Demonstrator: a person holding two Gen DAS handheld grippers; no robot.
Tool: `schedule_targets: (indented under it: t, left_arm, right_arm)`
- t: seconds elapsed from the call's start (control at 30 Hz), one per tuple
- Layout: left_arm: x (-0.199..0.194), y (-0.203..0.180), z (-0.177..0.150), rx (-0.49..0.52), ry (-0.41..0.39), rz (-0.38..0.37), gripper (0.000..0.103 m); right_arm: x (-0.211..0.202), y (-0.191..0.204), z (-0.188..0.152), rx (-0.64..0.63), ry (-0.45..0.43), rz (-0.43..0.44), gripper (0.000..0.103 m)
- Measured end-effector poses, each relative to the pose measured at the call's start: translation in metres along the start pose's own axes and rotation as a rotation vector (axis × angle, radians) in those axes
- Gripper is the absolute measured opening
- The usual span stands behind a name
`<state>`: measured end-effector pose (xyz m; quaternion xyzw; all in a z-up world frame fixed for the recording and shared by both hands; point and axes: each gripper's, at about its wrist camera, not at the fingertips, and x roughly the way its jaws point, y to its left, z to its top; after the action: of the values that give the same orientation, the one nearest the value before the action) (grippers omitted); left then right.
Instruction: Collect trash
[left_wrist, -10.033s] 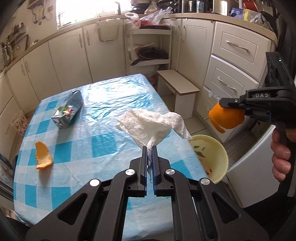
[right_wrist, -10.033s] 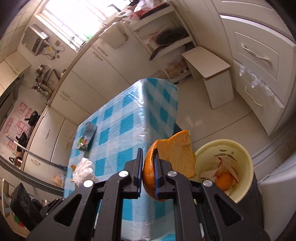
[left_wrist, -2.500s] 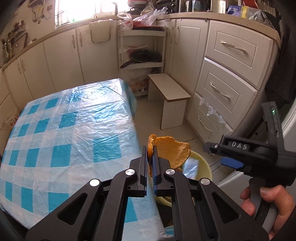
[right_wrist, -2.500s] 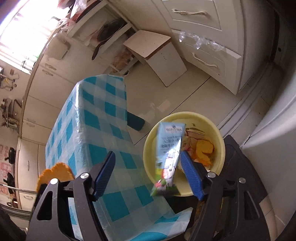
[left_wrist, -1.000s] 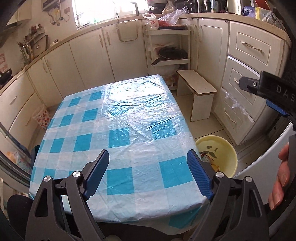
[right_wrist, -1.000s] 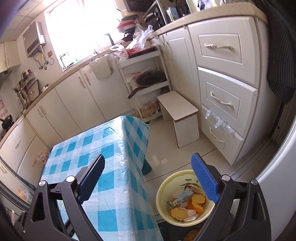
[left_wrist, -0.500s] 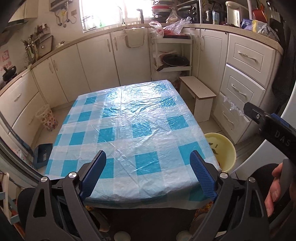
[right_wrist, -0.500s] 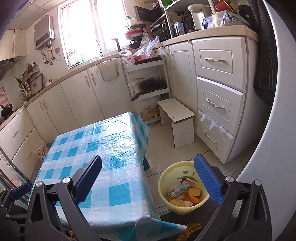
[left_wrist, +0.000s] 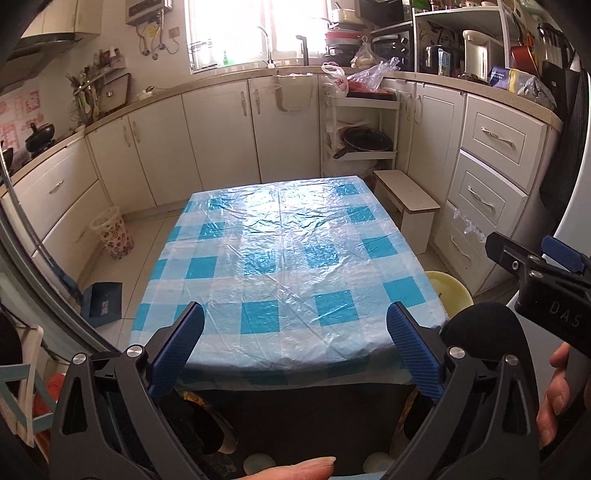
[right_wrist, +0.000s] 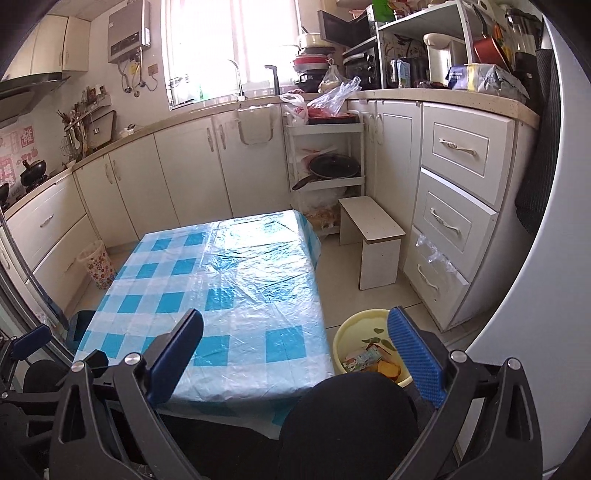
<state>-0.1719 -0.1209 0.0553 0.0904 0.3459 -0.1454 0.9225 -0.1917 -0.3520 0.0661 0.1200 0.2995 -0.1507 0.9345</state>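
Note:
The table with the blue checked cloth (left_wrist: 288, 258) is bare; it also shows in the right wrist view (right_wrist: 221, 295). A yellow bowl (right_wrist: 345, 334) stands on the floor at the table's right front corner and holds a small carton (right_wrist: 364, 357) and orange peel (right_wrist: 388, 368). In the left wrist view only the bowl's rim (left_wrist: 448, 286) shows. My left gripper (left_wrist: 295, 339) is open and empty, held back from the table's near edge. My right gripper (right_wrist: 295, 347) is open and empty, above and behind the bowl. The right gripper's body (left_wrist: 546, 288) shows at the left view's right edge.
A white stool (right_wrist: 373, 236) stands on the floor right of the table. White drawers (right_wrist: 454, 221) line the right wall. A floral bin (left_wrist: 112, 238) and a blue dustpan (left_wrist: 101, 304) lie left of the table. A dark rounded shape (right_wrist: 351, 417), perhaps a knee, is below the right gripper.
Both grippers have drawn back and up from the table and stay open. The table and bowl look smaller and lower in both views.

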Motion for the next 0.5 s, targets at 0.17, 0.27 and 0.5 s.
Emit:
schedule_targets:
  t: [0.17, 0.27, 0.5]
  left_arm:
    - [-0.014, 0.010, -0.005, -0.014, -0.014, 0.004, 0.095]
    - [-0.021, 0.012, -0.005, -0.021, -0.025, 0.005, 0.095]
    - [-0.030, 0.016, -0.005, -0.030, -0.041, 0.007, 0.095]
  right_arm:
    - [-0.016, 0.013, -0.002, -0.023, -0.009, 0.007, 0.096]
    - [-0.022, 0.017, -0.002, -0.026, -0.014, 0.010, 0.096]
    - [-0.027, 0.018, -0.002, -0.018, -0.012, 0.011, 0.096]
